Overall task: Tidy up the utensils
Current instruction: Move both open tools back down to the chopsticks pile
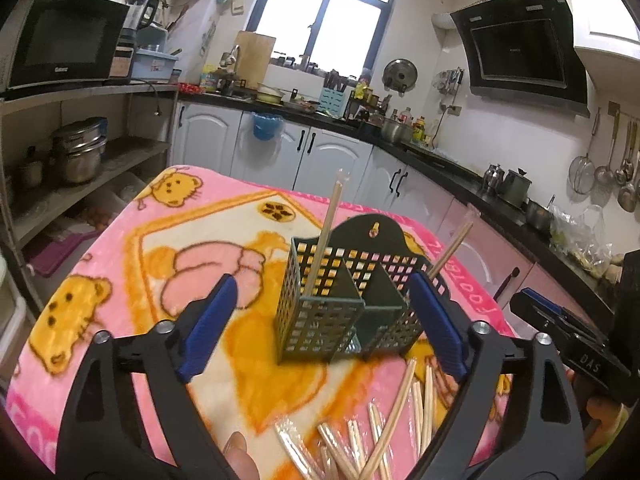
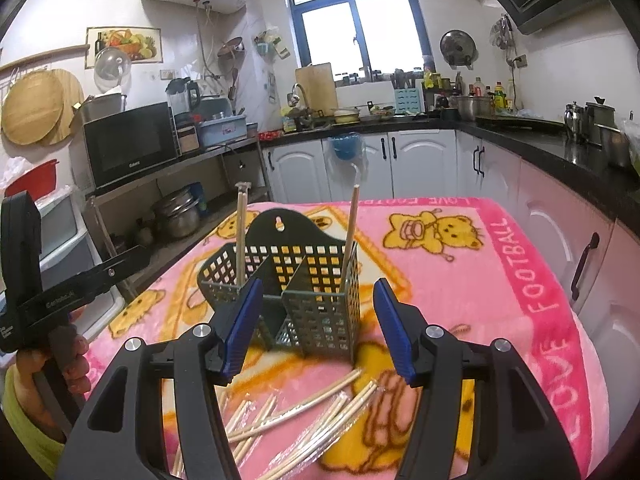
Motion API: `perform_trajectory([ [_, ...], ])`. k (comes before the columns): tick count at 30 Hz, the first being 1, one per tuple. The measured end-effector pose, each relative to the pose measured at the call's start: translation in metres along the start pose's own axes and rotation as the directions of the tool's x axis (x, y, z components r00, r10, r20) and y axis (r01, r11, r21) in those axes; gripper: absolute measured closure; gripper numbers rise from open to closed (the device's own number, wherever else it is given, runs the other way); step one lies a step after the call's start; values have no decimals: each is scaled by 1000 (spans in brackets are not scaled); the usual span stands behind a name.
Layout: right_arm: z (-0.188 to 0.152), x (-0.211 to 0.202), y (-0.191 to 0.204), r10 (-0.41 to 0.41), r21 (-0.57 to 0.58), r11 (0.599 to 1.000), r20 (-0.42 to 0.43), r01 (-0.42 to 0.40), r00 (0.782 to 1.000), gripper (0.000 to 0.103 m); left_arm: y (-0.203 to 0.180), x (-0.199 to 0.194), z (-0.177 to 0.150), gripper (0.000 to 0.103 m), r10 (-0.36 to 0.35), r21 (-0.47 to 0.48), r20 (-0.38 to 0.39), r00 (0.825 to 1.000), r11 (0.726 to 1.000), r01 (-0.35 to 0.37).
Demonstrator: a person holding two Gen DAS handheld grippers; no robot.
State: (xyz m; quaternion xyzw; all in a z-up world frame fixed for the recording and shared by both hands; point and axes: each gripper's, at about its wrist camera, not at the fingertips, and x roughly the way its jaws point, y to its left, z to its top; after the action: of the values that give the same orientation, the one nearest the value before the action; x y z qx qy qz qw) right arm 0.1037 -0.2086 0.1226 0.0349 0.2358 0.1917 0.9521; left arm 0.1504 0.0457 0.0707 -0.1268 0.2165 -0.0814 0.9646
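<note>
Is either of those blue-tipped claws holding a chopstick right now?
No, the left gripper and the right gripper are both open and empty, while loose chopsticks lie on the pink blanket.

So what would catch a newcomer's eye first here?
The dark green perforated plastic utensil caddy stands mid-table on the pink cartoon-bear blanket, with two wooden chopsticks upright in its outer compartments. Loose wrapped chopsticks lie scattered in front, between both open grippers.
</note>
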Motion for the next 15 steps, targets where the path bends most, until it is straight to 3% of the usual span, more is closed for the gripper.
perform_trajectory([
  [15, -26, 1, 1, -8, -11, 1000, -60, 7, 998, 47, 2, 0, -30, 21, 21, 4, -73, 997, 1000, -21],
])
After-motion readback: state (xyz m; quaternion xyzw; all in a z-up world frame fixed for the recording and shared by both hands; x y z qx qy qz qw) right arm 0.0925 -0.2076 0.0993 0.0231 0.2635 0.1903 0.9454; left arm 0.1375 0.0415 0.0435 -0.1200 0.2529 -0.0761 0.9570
